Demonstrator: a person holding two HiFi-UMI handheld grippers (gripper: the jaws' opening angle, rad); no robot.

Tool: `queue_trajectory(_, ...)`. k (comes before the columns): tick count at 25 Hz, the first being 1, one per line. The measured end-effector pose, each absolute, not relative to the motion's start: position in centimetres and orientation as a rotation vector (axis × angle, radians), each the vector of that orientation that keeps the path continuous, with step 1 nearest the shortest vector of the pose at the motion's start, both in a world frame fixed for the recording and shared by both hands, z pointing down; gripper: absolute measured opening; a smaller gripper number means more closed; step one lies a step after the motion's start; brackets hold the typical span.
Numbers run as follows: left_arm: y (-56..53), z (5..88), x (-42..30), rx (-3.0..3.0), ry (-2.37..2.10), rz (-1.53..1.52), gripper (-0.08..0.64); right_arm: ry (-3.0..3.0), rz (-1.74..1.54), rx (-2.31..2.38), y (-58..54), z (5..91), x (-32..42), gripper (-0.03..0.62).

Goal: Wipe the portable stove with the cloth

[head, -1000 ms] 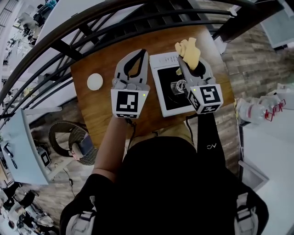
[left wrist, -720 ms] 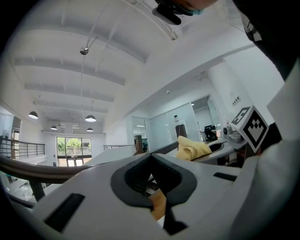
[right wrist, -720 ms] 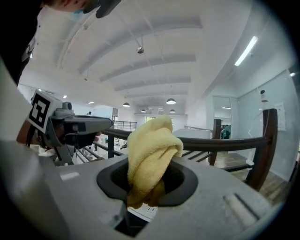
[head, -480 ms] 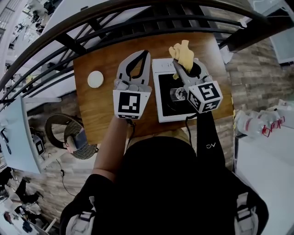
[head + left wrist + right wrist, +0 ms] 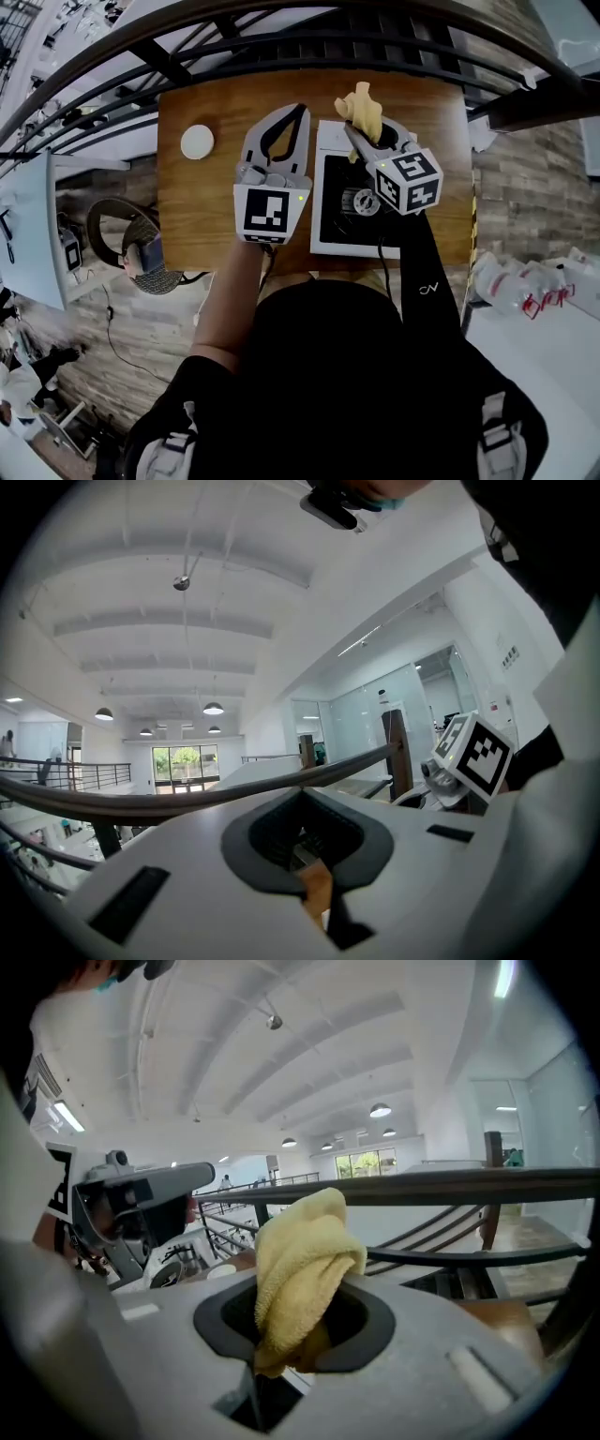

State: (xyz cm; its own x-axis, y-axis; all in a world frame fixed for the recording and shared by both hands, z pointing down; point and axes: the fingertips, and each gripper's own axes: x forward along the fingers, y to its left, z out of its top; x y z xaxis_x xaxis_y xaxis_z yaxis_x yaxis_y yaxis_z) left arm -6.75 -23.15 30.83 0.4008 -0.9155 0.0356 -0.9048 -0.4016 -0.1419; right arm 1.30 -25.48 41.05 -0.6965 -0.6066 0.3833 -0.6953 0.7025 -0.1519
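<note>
Six things in all, five kinds.
One wooden desk (image 5: 197,216) carries one portable stove (image 5: 330,202), right of its middle at the near edge, and one white round disc (image 5: 197,142) near its far left corner. There are two grippers, the left gripper (image 5: 298,110) and the right gripper (image 5: 353,131), and one yellow cloth (image 5: 365,109) clamped in the right gripper's jaws.

Bright, even light from ceiling lamps (image 5: 214,708) and far windows (image 5: 184,761). Edges bend strongly and corners go black. The nearest surfaces are blurred.

Forearms extended side by side; left grey tool (image 5: 296,112) closed and empty, right grey tool (image 5: 356,137) clamping a yellow terry cloth (image 5: 365,107).
</note>
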Motion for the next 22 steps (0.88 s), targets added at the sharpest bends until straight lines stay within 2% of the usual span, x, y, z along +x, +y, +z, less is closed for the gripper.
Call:
queue_trajectory(12,-21.8,32.8,-7.3,-2.5,1.797,-0.229,0.006,-2.23,0.535,0.611,-24.3,52.0,-2.6,0.107)
queue_trajectory(22,-21.3,33.5,-5.9,-2.525,1.773,-0.243,0.006,-2.062,0.545,0.615,-23.9,54.6,0.6,0.107)
